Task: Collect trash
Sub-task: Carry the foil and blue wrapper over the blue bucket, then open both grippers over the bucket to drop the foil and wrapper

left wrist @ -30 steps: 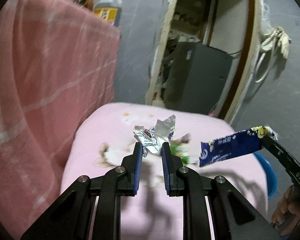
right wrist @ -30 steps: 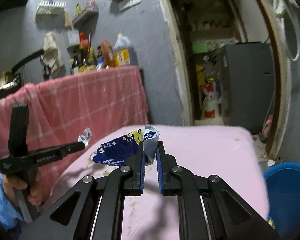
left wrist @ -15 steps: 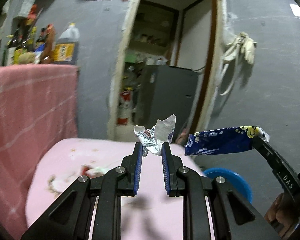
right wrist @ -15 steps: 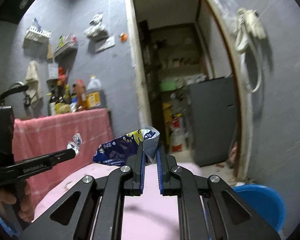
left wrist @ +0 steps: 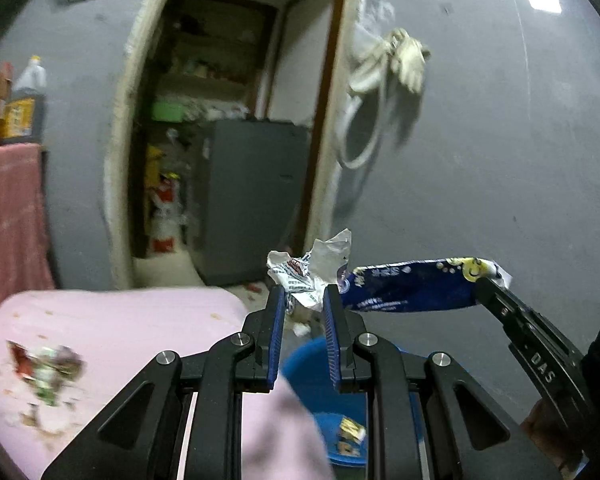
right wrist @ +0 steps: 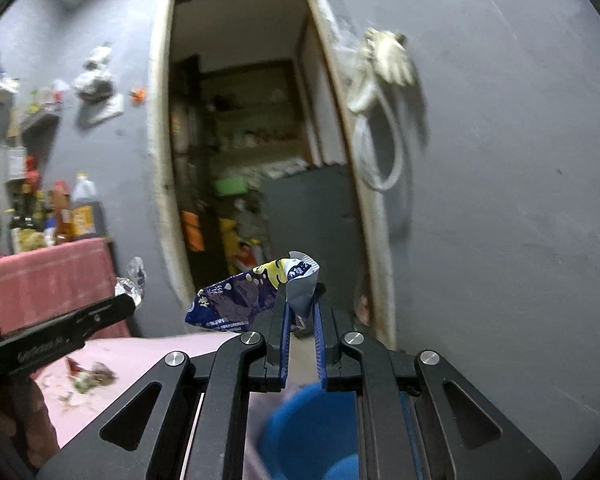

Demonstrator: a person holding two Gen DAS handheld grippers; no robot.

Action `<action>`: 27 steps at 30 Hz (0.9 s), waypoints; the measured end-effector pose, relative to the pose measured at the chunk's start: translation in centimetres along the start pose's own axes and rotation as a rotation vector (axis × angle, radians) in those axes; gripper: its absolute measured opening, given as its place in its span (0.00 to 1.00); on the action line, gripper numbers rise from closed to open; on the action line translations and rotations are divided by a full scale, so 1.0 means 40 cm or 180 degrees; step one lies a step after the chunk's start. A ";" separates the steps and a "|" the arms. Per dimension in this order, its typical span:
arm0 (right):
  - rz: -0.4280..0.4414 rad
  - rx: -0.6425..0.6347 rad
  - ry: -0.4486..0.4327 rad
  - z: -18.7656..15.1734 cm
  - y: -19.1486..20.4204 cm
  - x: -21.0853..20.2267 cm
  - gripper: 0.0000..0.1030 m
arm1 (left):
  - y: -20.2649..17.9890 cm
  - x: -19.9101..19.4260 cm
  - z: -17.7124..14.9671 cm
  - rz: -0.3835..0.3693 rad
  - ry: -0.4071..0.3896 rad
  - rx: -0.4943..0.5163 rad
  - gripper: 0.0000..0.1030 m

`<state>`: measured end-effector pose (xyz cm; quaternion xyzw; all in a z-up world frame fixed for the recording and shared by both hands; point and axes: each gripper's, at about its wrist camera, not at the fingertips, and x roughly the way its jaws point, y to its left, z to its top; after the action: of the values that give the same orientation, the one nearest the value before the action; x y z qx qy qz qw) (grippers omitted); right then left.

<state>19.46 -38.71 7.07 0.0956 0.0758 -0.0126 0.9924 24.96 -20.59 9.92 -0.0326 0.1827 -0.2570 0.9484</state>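
Below my grippers, the blue bin (left wrist: 312, 364) holds a few scraps at its bottom. My left gripper (left wrist: 300, 300) is clamped on a crumpled white wrapper (left wrist: 308, 272), held above the bin's rim. My right gripper (right wrist: 299, 308) pinches one end of the blue packet (right wrist: 236, 300), whose long axis runs sideways toward my left gripper
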 end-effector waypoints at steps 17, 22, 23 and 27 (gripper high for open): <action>-0.0397 0.0358 0.0979 -0.110 -0.173 0.106 0.09 | -0.061 0.308 -0.132 -0.0190 0.1253 -0.0316 0.16; -0.0416 0.0402 0.1155 -0.126 -0.177 0.136 0.11 | -0.053 0.349 -0.175 -0.0175 0.1430 -0.0402 0.19; -0.0417 0.0413 0.1194 -0.131 -0.179 0.140 0.12 | -0.049 0.355 -0.178 -0.0174 0.1472 -0.0427 0.20; -0.0389 0.0412 0.1250 -0.131 -0.175 0.155 0.24 | -0.031 0.367 -0.182 -0.0168 0.1526 -0.0500 0.27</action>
<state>24.52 -44.66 -0.29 0.1549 0.2724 -0.0586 0.9478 33.49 -28.75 -1.49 -0.0491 0.4209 -0.2670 0.8655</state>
